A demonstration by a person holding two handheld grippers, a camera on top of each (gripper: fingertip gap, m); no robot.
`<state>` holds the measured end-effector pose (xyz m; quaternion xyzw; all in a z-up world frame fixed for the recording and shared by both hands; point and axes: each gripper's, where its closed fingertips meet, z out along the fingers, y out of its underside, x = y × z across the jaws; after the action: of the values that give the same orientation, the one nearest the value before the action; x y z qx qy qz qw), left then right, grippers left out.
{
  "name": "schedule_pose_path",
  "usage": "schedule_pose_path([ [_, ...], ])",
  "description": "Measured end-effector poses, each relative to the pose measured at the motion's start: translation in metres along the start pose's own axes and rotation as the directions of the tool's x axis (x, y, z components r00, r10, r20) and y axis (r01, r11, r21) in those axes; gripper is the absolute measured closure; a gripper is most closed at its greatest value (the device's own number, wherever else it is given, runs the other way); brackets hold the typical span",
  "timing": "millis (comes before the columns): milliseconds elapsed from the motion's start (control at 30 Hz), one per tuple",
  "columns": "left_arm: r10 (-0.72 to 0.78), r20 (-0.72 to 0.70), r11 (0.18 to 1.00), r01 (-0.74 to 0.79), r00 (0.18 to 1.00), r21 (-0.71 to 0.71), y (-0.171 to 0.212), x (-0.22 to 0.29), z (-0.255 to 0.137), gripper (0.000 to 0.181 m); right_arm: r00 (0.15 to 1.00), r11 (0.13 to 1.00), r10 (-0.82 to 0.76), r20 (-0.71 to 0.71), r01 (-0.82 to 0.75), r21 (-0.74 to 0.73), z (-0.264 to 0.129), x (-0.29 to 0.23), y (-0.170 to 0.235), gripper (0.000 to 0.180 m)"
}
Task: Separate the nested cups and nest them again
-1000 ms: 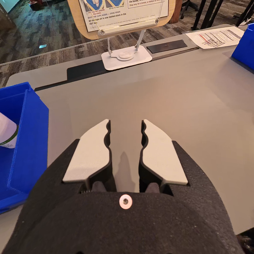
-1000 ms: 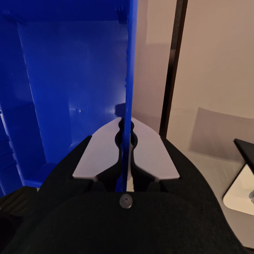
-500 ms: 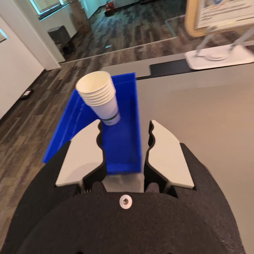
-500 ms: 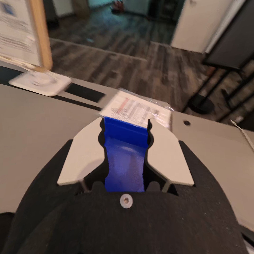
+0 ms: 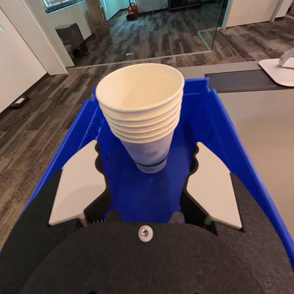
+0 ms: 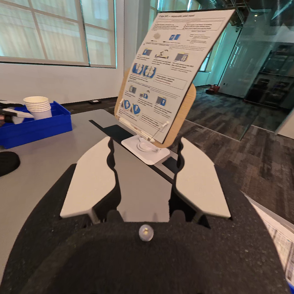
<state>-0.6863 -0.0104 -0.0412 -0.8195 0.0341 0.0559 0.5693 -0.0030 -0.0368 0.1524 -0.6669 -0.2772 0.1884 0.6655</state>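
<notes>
1 nested stack of white paper cups point(image 5: 140, 111), roughly 7 rims visible, exact count unclear. 1 blue plastic bin point(image 5: 222, 127). 1 wooden-backed instruction sheet stand point(image 6: 159, 79). 2 grippers with white fingers: left gripper point(image 5: 146, 148), right gripper point(image 6: 145, 141).

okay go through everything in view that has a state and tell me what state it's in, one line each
Left tool: open, empty, straddling the cups without touching.
Right tool: open, empty, over the table.
Stack of paper cups: nested, upright, standing in the bin.
Blue bin: upright on the table, holding only the cup stack.
Instruction sheet: clipped on its stand, tilted back.
Stand: upright on the table.
</notes>
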Motion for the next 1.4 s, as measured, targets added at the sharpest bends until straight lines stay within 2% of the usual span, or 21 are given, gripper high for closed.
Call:
schedule_pose_path([
  [233,-0.085,-0.015,0.993,0.083,0.996,-0.08,0.014,-0.003,0.032,0.068,0.998,0.998,0.04,0.054,-0.043,0.056,0.014,-0.017,-0.009,0.106],
  [400,-0.133,-0.034,0.989,0.13,0.991,-0.072,0.019,-0.006,0.05,0.062,0.997,0.996,0.057,0.05,-0.06,0.07,0.014,-0.013,-0.01,0.107],
  [500,-0.132,-0.06,0.991,0.131,0.99,-0.013,0.011,-0.002,0.053,0.064,0.997,0.994,0.069,0.047,-0.072,0.081,0.01,-0.01,-0.01,0.108],
  [667,-0.131,-0.069,0.991,0.128,0.989,-0.043,0.017,0.0,0.062,0.065,0.993,0.987,0.106,0.053,-0.112,0.118,0.003,-0.003,-0.008,0.112],
  [833,-0.11,-0.068,0.994,0.109,0.992,-0.017,0.013,0.002,0.064,0.077,0.991,0.982,0.129,0.047,-0.134,0.13,-0.003,0.003,-0.004,0.115],
  [1400,-0.136,-0.078,0.989,0.141,0.988,0.055,0.01,0.002,0.064,0.08,0.994,0.986,0.108,0.022,-0.11,0.122,-0.01,0.007,0.003,0.118],
])
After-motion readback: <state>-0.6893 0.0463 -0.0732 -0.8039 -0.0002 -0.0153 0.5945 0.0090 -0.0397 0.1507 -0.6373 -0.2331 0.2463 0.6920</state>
